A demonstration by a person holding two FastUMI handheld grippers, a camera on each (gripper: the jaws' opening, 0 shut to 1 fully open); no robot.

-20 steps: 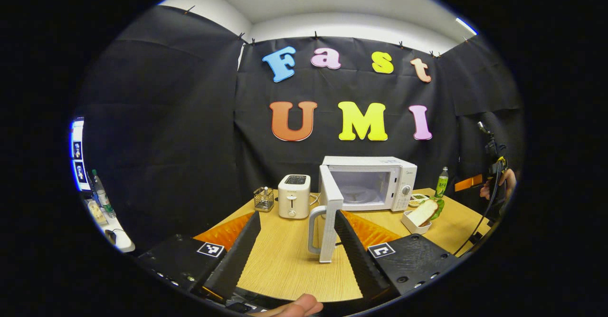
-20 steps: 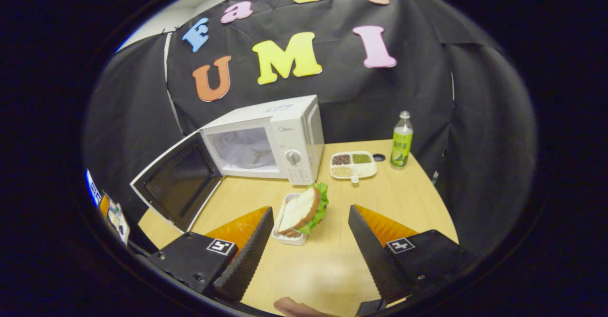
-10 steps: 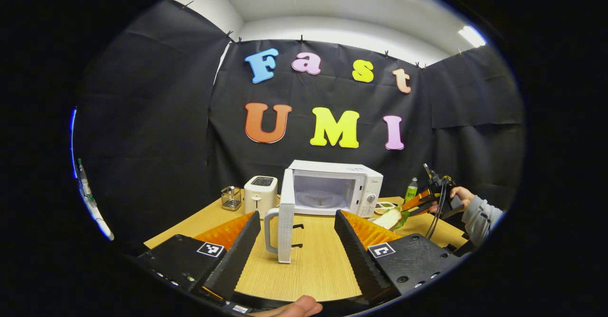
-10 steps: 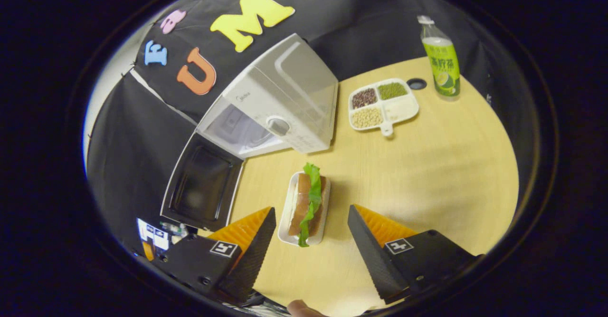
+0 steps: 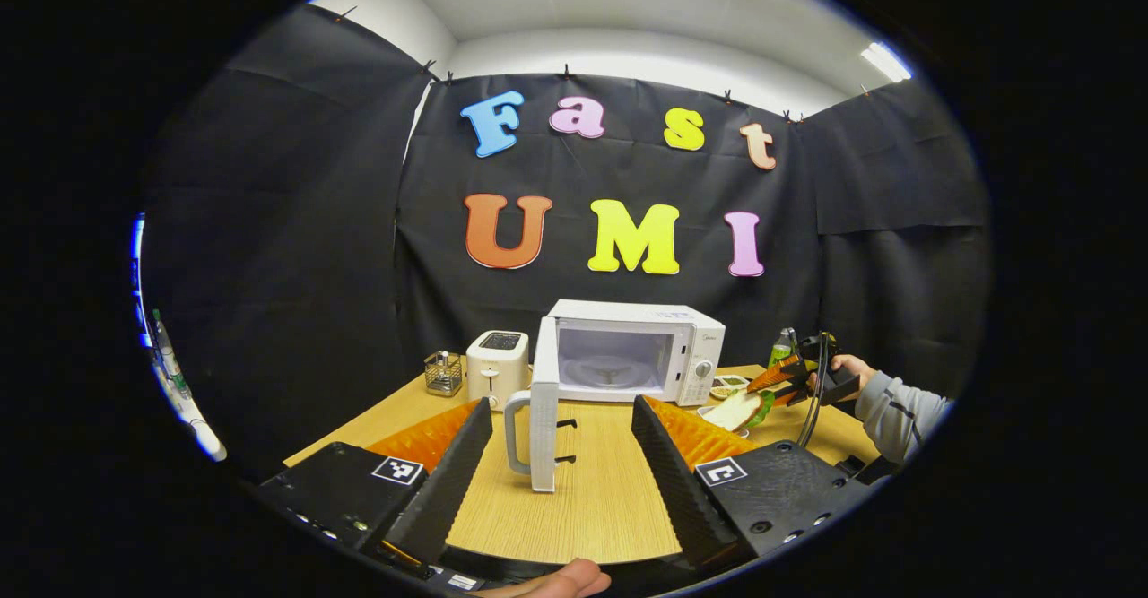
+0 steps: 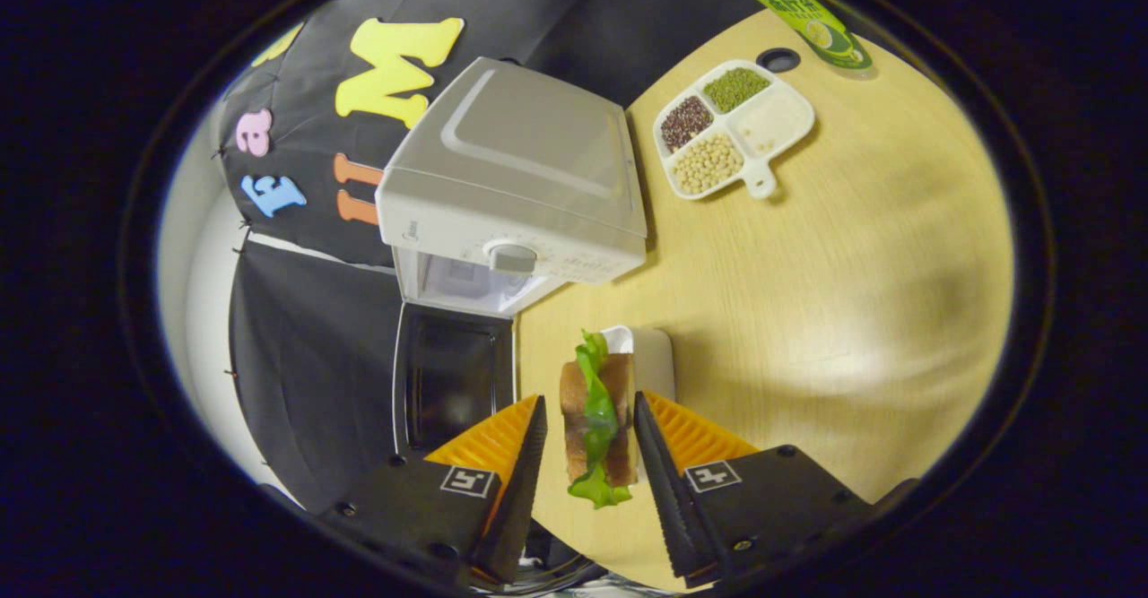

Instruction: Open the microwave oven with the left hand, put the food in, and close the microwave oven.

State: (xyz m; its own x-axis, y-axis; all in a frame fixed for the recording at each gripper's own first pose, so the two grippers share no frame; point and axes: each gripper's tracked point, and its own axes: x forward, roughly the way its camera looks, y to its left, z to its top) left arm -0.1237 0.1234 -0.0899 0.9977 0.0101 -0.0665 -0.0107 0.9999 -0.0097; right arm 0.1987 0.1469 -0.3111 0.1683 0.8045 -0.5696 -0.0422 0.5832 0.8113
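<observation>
Tabletop sandwich point(image 6: 595, 419) sits between right gripper point(image 6: 587, 441) fingers.

Brand mark on the microwave point(image 6: 511, 159) is unreadable.

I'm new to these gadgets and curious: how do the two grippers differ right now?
The left gripper is wide open, fingers spread with nothing between them, held level facing the microwave's open door. The right gripper looks steeply down at the table and is closed around the sandwich, which sits over a small white dish. Both are hand-held two-finger tools.
</observation>
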